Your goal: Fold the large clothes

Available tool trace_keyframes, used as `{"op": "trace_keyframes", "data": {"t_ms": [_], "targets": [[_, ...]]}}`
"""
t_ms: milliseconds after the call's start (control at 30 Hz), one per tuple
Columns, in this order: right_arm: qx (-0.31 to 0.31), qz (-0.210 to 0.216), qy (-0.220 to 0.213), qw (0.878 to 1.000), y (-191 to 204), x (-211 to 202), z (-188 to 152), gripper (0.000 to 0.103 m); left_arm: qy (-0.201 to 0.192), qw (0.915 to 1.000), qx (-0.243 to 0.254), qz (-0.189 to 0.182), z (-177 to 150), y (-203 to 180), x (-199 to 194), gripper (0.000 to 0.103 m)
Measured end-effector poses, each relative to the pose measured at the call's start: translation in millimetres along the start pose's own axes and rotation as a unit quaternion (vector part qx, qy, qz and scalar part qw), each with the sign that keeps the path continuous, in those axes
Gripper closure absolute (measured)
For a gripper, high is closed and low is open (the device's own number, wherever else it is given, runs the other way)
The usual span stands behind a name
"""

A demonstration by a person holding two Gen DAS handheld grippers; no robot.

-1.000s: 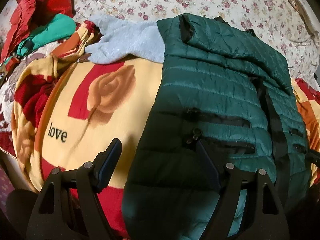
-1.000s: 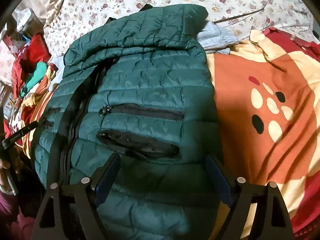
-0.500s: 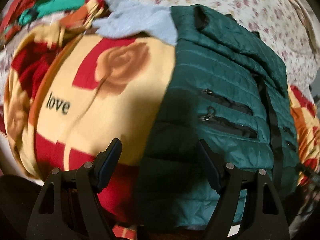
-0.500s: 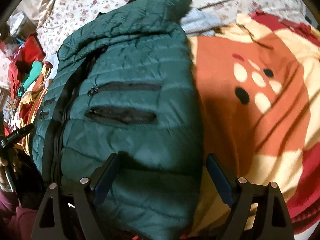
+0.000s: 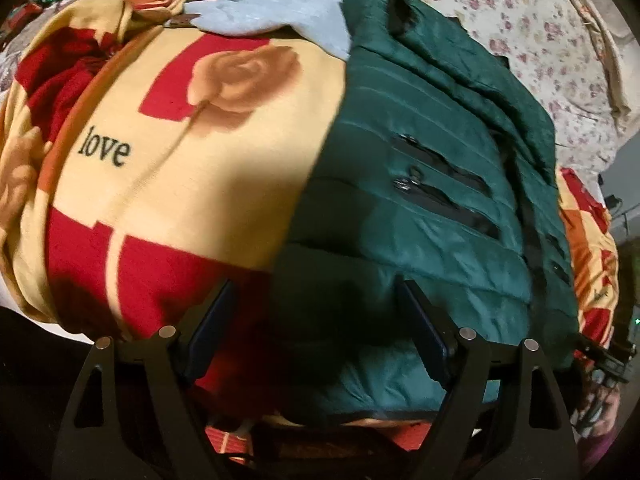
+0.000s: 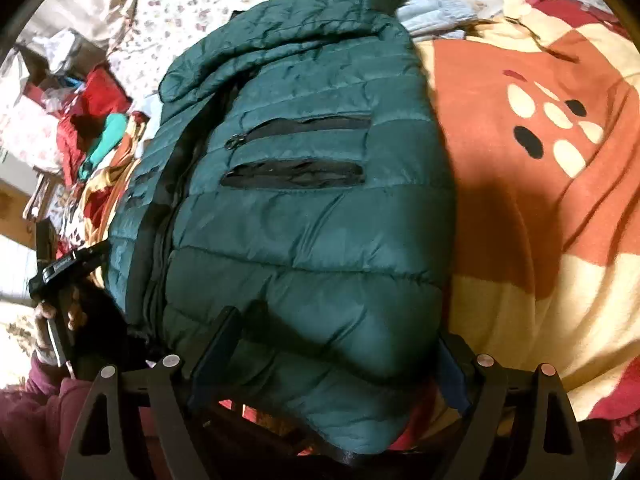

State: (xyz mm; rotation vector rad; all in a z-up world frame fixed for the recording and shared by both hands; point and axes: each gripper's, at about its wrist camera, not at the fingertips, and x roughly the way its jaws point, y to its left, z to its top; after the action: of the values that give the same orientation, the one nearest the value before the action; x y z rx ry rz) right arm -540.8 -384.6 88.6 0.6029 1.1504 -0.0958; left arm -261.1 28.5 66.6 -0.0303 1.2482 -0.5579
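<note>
A dark green quilted puffer jacket (image 5: 432, 184) lies flat on a patterned blanket, hood at the far end, hem at the near edge; it fills the middle of the right wrist view (image 6: 304, 208). Black zip pockets (image 6: 296, 172) show on its front. My left gripper (image 5: 316, 320) is open over the jacket's near left hem corner, its left finger over the blanket. My right gripper (image 6: 340, 352) is open astride the jacket's near right hem corner, with the hem lying between the fingers. Neither holds cloth.
The yellow and red "love" blanket (image 5: 168, 152) covers the bed, orange in the right wrist view (image 6: 540, 184). A grey garment (image 5: 276, 16) lies beyond the jacket. Red and teal clothes (image 6: 96, 132) are piled at the left. A floral sheet (image 5: 520, 8) lies behind.
Both grippers have drawn back toward the near edge of the bed, so the jacket's hem now lies between the fingers. The jacket itself has not moved. Both stay open.
</note>
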Motion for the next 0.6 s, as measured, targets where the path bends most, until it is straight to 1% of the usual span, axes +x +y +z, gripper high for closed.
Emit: {"op": "trace_keyframes", "data": {"t_ms": [67,167,233,300,367,400,433,467,500,533,567,600], "targets": [[0.006,0.009,0.003,1.000,-4.4,1.0,-0.5,0.017,0.004,1.0000,0.007,0.001,-3.5,-2.9,1.5,0.020],[0.013,0.038,-0.006,0.999,-6.2,0.5,-1.3,0.017,0.031,0.9995,0.002,-0.007,-10.1,-0.6,13.5,0.020],[0.006,0.062,-0.015,0.998,-3.1,-4.1,-1.8,0.017,0.034,0.9993,-0.003,-0.013,-12.4,-0.3,13.6,0.020],[-0.010,0.075,-0.019,0.997,2.0,-8.3,-2.1,0.018,0.040,0.9989,-0.004,-0.024,-11.2,-2.7,10.9,0.020],[-0.035,0.067,-0.013,0.997,8.5,-6.2,-1.7,0.020,0.040,0.9984,-0.010,-0.037,-11.4,-4.3,9.0,0.021],[-0.043,0.053,-0.002,0.998,10.7,-1.2,-2.2,0.027,0.040,0.9985,-0.008,-0.037,-12.2,-6.8,9.2,0.023],[-0.046,0.043,0.006,0.998,11.3,3.3,-2.9,0.031,0.040,0.9987,-0.001,-0.033,-13.1,-9.4,9.5,0.026],[-0.047,0.034,0.009,0.998,11.3,6.7,-4.3,0.039,0.039,0.9989,0.007,-0.026,-14.1,-11.3,9.9,0.034],[-0.048,0.027,0.007,0.998,11.4,7.9,-4.9,0.044,0.037,0.9991,0.017,-0.013,-15.0,-15.3,10.7,0.045],[-0.051,0.021,0.003,0.998,11.9,7.0,-4.7,0.057,0.033,0.9991,0.024,-0.007,-15.5,-18.2,9.8,0.051],[-0.053,0.018,-0.001,0.998,11.2,5.6,-3.9,0.068,0.029,0.9992,0.028,-0.004,-15.4,-19.2,7.5,0.063],[-0.053,0.018,-0.010,0.998,11.0,1.0,-2.3,0.074,0.023,0.9992,0.032,0.001,-14.9,-21.1,3.8,0.075]]}}
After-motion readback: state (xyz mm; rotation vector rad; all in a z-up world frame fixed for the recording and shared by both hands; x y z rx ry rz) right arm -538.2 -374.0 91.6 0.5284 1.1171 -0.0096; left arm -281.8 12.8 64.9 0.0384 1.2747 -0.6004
